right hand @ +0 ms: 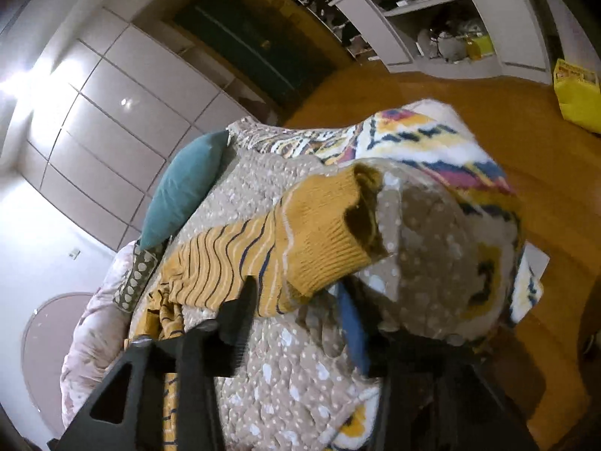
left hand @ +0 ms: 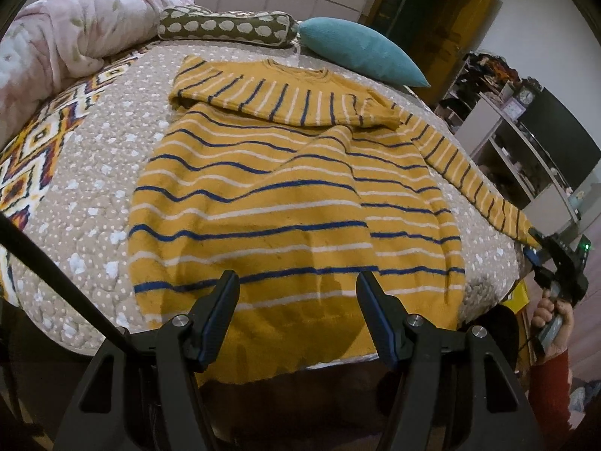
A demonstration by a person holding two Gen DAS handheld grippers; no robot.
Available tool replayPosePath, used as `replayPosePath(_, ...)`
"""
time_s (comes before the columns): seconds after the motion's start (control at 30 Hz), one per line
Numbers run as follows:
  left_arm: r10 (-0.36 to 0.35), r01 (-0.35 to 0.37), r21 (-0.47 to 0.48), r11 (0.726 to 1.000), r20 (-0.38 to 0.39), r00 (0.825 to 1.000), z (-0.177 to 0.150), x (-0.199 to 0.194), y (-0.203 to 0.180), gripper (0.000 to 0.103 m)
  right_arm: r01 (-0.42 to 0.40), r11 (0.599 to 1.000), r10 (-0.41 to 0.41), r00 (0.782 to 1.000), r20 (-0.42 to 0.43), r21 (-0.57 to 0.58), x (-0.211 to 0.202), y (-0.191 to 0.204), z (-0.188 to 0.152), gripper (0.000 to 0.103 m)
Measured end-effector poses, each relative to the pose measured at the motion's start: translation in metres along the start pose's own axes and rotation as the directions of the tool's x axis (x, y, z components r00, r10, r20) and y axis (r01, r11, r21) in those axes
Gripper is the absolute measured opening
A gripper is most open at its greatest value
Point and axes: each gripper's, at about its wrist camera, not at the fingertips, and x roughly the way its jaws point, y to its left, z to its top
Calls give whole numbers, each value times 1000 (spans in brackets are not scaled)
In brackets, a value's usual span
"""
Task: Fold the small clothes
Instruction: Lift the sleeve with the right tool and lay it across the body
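Mustard-yellow knit sweater (left hand: 263,195) with blue and white stripes, spread flat on the bed (left hand: 94,158), collar at the far side, hem hanging a little over the near edge. One sleeve (left hand: 263,97) folded across the chest, just below the collar. Other sleeve (left hand: 469,176) stretched out straight toward the near right, its ribbed cuff (right hand: 330,240) lying at the right edge of the bed.

Left tongs (left hand: 296,293) released, fingers wide apart above the hem, nothing pressed between them. Right tongs (right hand: 300,315) also released, blurred in the right wrist view, fingers apart with the cuff just beyond the tips and bare bedspread between them. Held by a hand (left hand: 552,319) in a red cuffed garment.

At the far side of the bed, dotted bolster (left hand: 225,26), teal cushion (left hand: 360,49) to its right, pink quilt (left hand: 75,26) bundled at the far left. Further right, well apart from the bed, white shelves (left hand: 507,143) with small things, too small to tell.
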Motion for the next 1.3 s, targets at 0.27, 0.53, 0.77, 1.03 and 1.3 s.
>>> replayPosePath(0.27,6,-6,8,1000,-1,1000,0,4,2,63,67,997,-65,996,53,-35,11,10,-11,61)
replayPosePath(0.53,-21,20,10,1000,82,996,39,18,5,69,258,947,-249,966,72,-191,34,46,27,12)
replayPosePath(0.77,10,-10,-4,1000,250,968,85,53,19,72,170,888,-139,985,103,-427,47,187,44,10)
replayPosePath(1.03,26,-12,-40,999,356,934,81,30,72,73,-53,720,-2,997,-80,-692,138,386,-51,10)
replayPosePath(1.3,96,-5,-220,976,405,909,80,0,139,79,-308,532,-17,927,-374,-789,248,499,-232,7)
